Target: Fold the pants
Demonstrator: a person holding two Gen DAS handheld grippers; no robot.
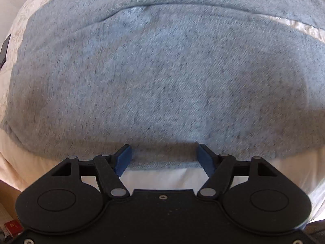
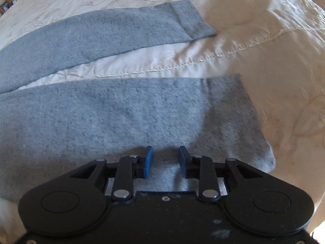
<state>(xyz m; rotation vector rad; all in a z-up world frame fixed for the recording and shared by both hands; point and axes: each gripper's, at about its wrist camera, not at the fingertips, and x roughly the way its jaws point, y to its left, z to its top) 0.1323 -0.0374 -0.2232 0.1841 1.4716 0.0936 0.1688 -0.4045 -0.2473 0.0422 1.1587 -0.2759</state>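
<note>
Grey-blue heathered pants point(image 1: 162, 77) lie flat on a cream bedspread point(image 1: 36, 6). In the left wrist view the cloth fills most of the picture, and my left gripper point(image 1: 164, 158) hangs wide open just over the pants' near edge, nothing between its blue pads. The right wrist view shows both legs: the far leg point(image 2: 105, 34) ends in a cuff at upper middle, the near leg point(image 2: 126, 122) ends in a cuff at right. My right gripper point(image 2: 165, 161) is partly open over the near leg's lower edge, pads apart, no cloth pinched.
The embroidered bedspread point(image 2: 254, 30) rises in a soft mound with a stitched seam behind the leg cuffs. A strip of bare bedspread point(image 2: 126, 65) separates the two legs. A dark object point(image 1: 4, 49) shows at the far left edge.
</note>
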